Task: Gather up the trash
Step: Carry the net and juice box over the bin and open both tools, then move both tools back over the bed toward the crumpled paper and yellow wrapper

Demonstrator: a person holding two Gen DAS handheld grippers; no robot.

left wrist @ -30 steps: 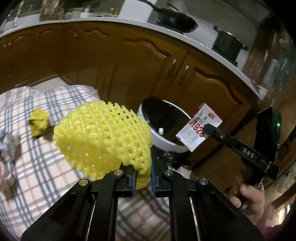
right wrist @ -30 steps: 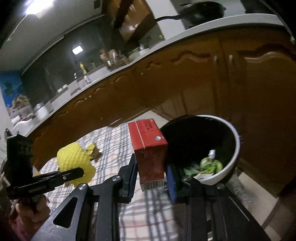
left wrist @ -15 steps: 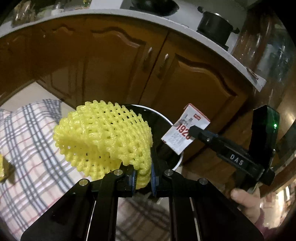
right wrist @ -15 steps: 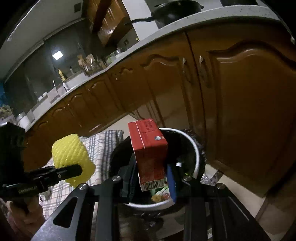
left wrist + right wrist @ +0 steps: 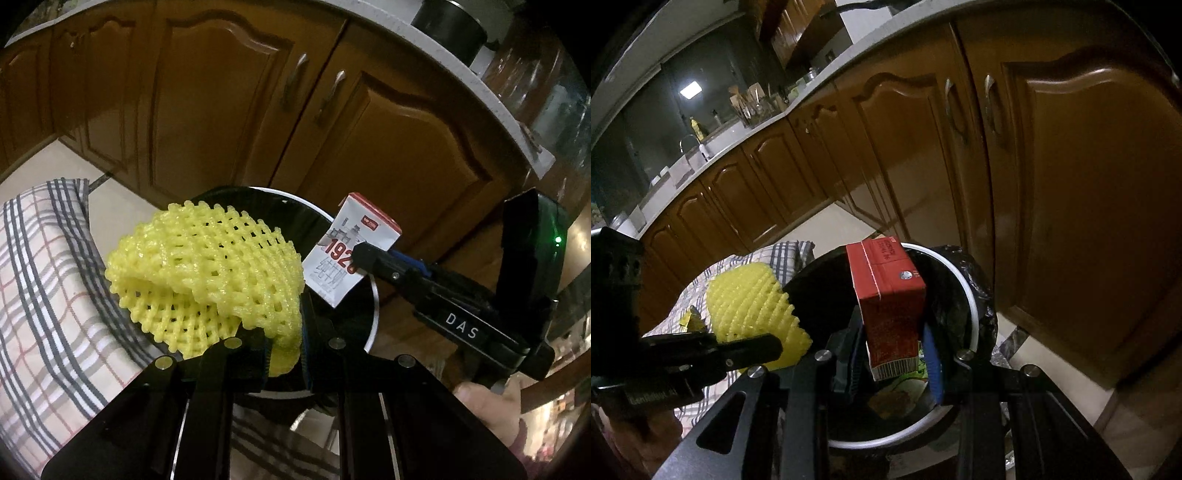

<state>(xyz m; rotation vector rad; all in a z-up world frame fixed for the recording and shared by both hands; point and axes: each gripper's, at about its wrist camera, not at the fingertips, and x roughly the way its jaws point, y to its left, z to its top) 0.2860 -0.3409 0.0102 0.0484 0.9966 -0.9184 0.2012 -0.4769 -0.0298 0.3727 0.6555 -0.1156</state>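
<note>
Both pieces of trash are at the drop stage. The left tool (image 5: 284,354) pinches the yellow foam net (image 5: 207,273), the right tool (image 5: 892,354) clamps the red carton (image 5: 890,306), both angled down over the bin (image 5: 971,306). Next, each must open; the net at 9 o'clock sits near the rim.
</note>
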